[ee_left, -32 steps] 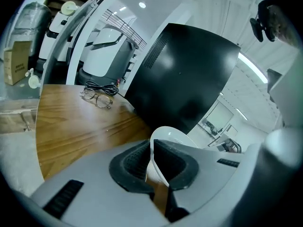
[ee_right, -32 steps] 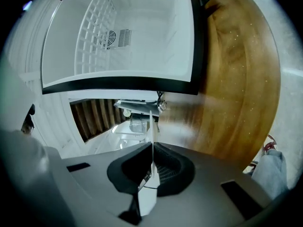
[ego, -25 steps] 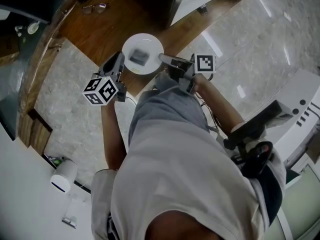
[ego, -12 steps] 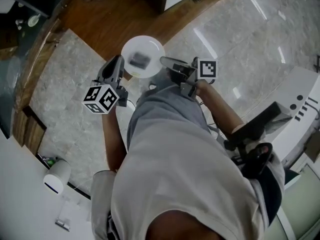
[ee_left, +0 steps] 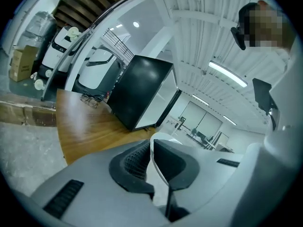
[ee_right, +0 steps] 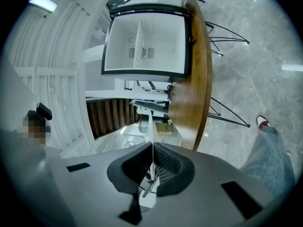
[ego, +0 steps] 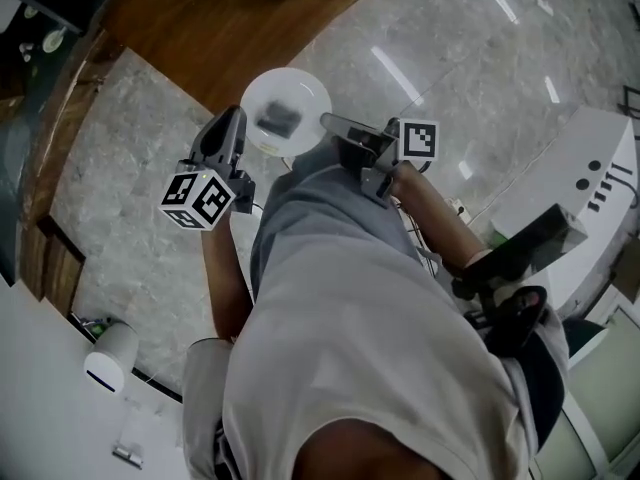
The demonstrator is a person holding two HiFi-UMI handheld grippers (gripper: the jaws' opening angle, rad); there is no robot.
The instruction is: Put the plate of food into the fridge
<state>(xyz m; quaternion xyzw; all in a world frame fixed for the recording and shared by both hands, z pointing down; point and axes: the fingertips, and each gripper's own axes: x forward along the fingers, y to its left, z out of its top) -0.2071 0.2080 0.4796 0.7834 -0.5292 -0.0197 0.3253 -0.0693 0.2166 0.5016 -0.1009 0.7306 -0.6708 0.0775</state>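
Plate [ego: 286, 111] | near wooden table [ego: 200, 28] | fridge [ee_right: 147, 41] on it, open | glasses [ee_left: 90, 99] beside fridge

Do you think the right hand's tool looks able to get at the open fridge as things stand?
Probably not yet. The fridge stands open and nothing visible blocks its mouth, but it sits well ahead of the right tool, which, with the left tool, is shut on the plate.

On the wooden table [ee_left: 90, 126] — glasses [ee_left: 90, 99] beside black fridge [ee_left: 138, 89]
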